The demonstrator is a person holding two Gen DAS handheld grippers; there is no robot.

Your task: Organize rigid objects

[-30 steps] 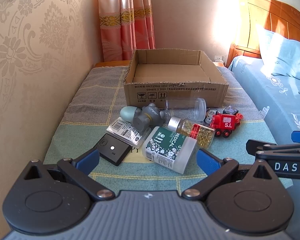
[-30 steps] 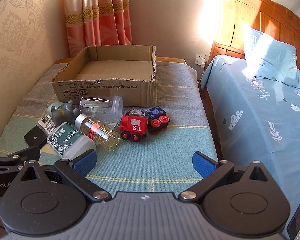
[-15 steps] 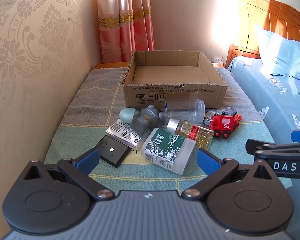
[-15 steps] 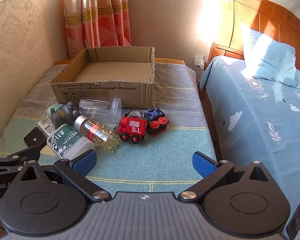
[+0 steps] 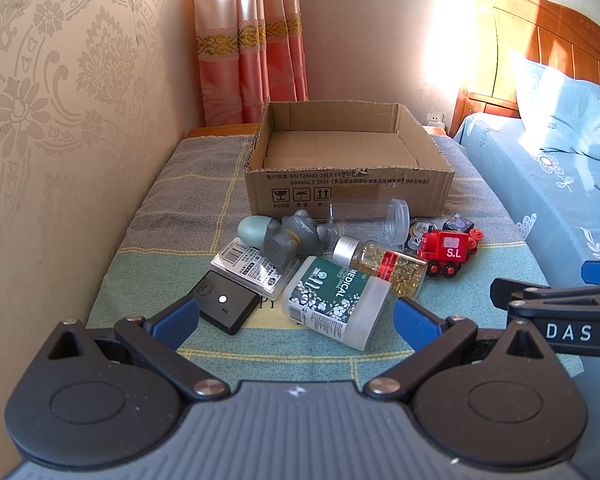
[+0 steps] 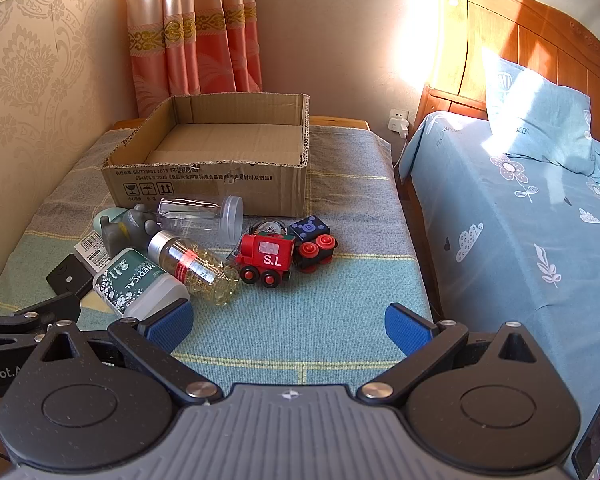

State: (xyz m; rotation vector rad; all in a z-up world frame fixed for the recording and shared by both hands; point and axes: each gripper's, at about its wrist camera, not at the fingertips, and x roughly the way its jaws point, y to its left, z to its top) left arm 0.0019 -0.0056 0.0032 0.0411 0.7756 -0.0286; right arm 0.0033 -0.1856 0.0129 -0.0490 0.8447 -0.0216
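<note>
Clutter: white plastic bottle with green "MEDICAL" label (image 5: 334, 300) lies on its side on striped blue-green blanket (image 6: 300, 320), touching glass bottle of yellow capsules (image 6: 196, 268) | red wooden toy train (image 6: 266, 258) just beside | open brown cardboard box (image 5: 348, 168) behind, holding nothing | left gripper (image 5: 296, 314) spread, empty, near bottle | right gripper (image 6: 288, 322) spread, empty

Open brown cardboard box (image 5: 350, 192), empty, upright at far end of striped blanket. Clutter just in front:
- clear plastic jar (image 5: 370, 216) on side, touching box front
- grey elephant figure (image 5: 294, 236) tipped over, beside pale green egg (image 5: 254, 229)
- flat clear barcode packet (image 5: 252, 266), partly under figure
- black rectangular device (image 5: 226, 307), flat, nearest
- frosted white bottle with green "MEDICAL" label (image 5: 334, 300) on side
- silver-capped glass bottle of yellow capsules (image 5: 380, 266) on side
- red toy train marked "S.L" (image 6: 266, 260), upright on wheels
- dark blue cube (image 6: 310, 229) behind train
</note>
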